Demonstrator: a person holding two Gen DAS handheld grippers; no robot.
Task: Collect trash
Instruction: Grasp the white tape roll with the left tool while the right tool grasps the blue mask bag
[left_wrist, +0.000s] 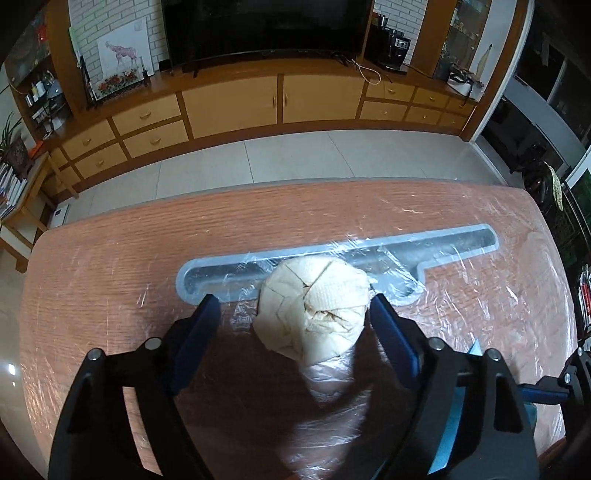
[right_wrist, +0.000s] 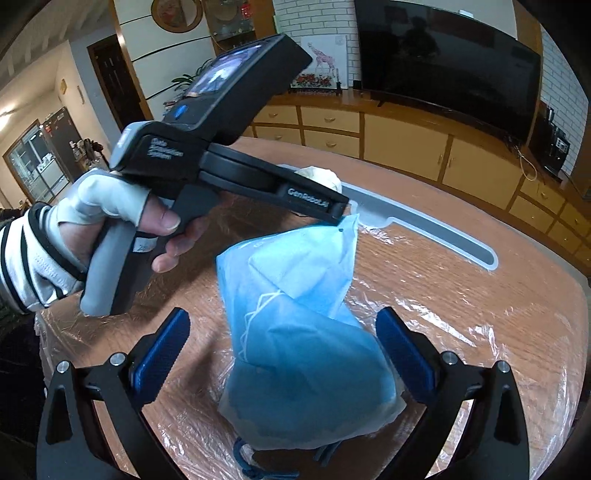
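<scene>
- The left tongs stand astride a crumpled paper ball on the bench; the right blue pad looks to be at the ball's edge, the left pad is clear of it, so the ball is between the pads but not squeezed
- The right tongs are parted around a pale blue bag that stands on the bench; there are gaps on both sides, so nothing is gripped
- From the right wrist view, the person's gloved hand holds the left tool's handle above and beyond the bag, whose top corner reaches up to the tool's arm; whether they touch is hard to tell
- The bag seems to hold white and blue scraps, though its thin wall blurs them
- The paper ball lies half over a long grey tray set in the bench, under clear plastic film
- Judged from this: some rubbish is already bagged, the ball is still loose; what is left is to clench on it, carry it over and drop it in the bag
</scene>
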